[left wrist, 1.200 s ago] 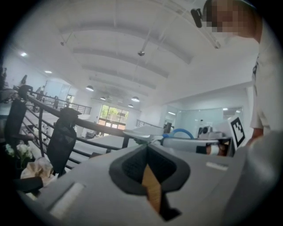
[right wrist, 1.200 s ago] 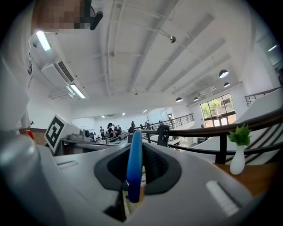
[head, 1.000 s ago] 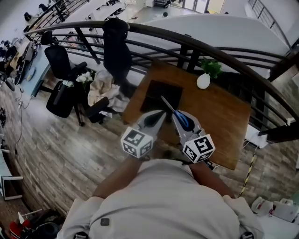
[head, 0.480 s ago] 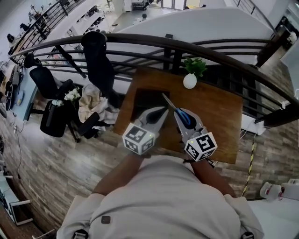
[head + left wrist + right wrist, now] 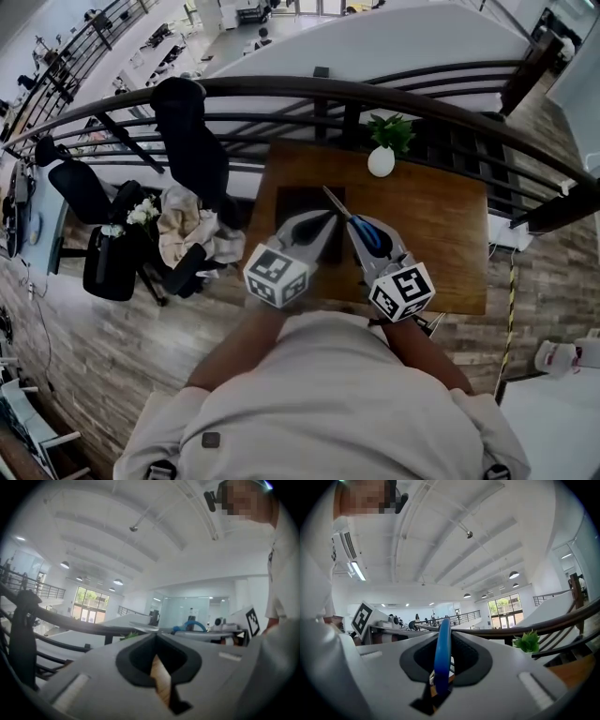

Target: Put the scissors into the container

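**A:** What has been changed since a second ago?

**B:** Both grippers have been carried forward together, so more of the table [image 5: 441, 225] is now seen squarely beneath them. The white vase [image 5: 381, 162] and the railing [image 5: 281, 89] have been shifted leftward in the head view. The grip itself has been kept unchanged.

**A:** How are the hands posed?

**B:** Both grippers are held level, side by side and close together, angled slightly toward each other above the table's near half. The left gripper [image 5: 326, 217] is held with its jaws brought together at the tips, and nothing is gripped; only a sliver of wood is seen through the slit in the left gripper view.

**A:** And the scissors?

**B:** The scissors [image 5: 369, 236] are clamped by the blue handle in the right gripper [image 5: 354, 229], whose jaws are closed nearly all the way on it. The blades are pointed forward, and their tip is seen against the right edge of the dark container [image 5: 298, 199], which lies on the table.
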`<state>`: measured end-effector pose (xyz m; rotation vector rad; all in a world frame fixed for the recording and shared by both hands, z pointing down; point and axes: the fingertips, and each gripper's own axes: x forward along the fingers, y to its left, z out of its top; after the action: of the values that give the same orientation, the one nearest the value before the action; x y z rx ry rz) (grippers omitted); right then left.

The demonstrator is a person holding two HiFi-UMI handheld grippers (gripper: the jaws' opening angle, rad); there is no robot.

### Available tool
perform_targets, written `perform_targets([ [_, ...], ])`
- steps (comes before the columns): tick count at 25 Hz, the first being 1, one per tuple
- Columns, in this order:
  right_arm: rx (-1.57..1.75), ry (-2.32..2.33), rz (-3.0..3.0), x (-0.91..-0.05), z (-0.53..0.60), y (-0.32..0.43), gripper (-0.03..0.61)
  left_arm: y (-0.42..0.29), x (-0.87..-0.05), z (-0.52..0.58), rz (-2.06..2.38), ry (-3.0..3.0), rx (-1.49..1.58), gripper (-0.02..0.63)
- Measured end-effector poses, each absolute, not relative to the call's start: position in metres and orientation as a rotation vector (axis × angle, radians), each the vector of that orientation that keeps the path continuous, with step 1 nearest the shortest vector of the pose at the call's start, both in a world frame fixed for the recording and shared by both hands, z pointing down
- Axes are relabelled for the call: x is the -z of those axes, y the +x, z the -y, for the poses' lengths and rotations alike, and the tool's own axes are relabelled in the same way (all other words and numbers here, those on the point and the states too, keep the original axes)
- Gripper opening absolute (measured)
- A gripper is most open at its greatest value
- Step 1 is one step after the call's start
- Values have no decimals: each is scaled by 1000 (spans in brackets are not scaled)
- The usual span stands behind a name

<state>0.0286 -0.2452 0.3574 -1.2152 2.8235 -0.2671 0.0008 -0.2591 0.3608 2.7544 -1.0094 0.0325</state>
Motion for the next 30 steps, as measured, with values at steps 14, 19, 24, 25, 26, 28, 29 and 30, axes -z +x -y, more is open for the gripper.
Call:
perform_targets([
  [14, 260, -1424, -2680, -352, 254, -71, 52, -102, -350, 273, 797, 2845, -67, 3],
  [19, 282, -1497, -2647, -364, 253, -83, 52, -123, -368, 270, 729, 2820, -90, 3],
  [24, 272, -1524, -2653, -364, 266, -82, 52, -124, -367, 282, 704, 2817, -76, 3],
  [25, 280, -1521, -2657, -365, 270, -82, 52, -125, -368, 284, 704, 2815, -78, 3],
  [26, 287, -1518, -2662, -366, 274, -83, 52, -126, -369, 286, 705, 2810, -83, 3],
  [28, 294, -1507, -2676, -368, 282, -84, 52, -130, -371, 290, 717, 2799, -88, 3],
  [29, 301, -1497, -2686, -370, 286, -85, 52, -133, -372, 294, 729, 2793, -84, 3],
  [30, 312, -1483, -2697, -372, 292, -87, 52, -135, -372, 300, 741, 2789, -80, 3],
])
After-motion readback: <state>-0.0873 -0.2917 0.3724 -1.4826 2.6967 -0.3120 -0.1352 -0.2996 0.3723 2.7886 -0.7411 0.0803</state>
